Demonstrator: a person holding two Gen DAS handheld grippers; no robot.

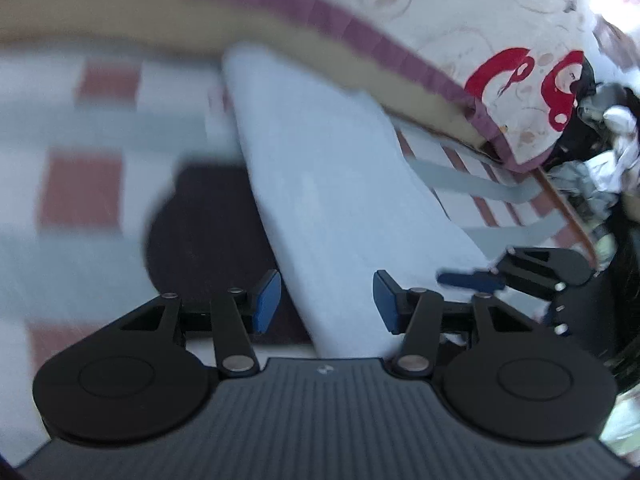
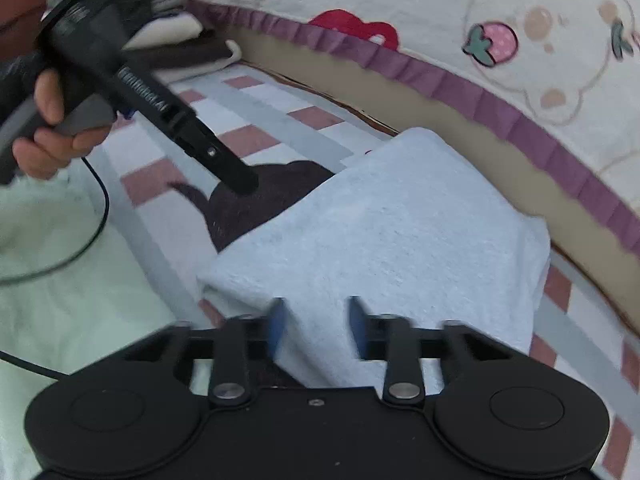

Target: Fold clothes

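A folded light blue towel (image 1: pixel 328 184) lies on a checked pink, white and grey sheet (image 1: pixel 80 184). My left gripper (image 1: pixel 326 304) hovers over the towel's near end, its blue pads apart and not pressing the cloth. In the right wrist view the towel (image 2: pixel 400 232) is a thick folded block. My right gripper (image 2: pixel 316 328) is open at its near corner, with towel lying in the gap. A hand (image 2: pixel 52 128) holds the left gripper (image 2: pixel 244 184), whose tip points at a dark brown shape (image 2: pixel 264 204) on the sheet beside the towel. The right gripper (image 1: pixel 484 270) shows at the towel's right edge.
A cream quilt (image 2: pixel 520 40) with strawberry prints and a purple frill (image 2: pixel 440 76) hangs over a beige edge just behind the towel. Folded clothes (image 2: pixel 176 28) are stacked at the far left. A pale green cloth (image 2: pixel 60 272) and a black cable (image 2: pixel 102 208) lie left. Crumpled clothes (image 1: pixel 592 168) sit at the right.
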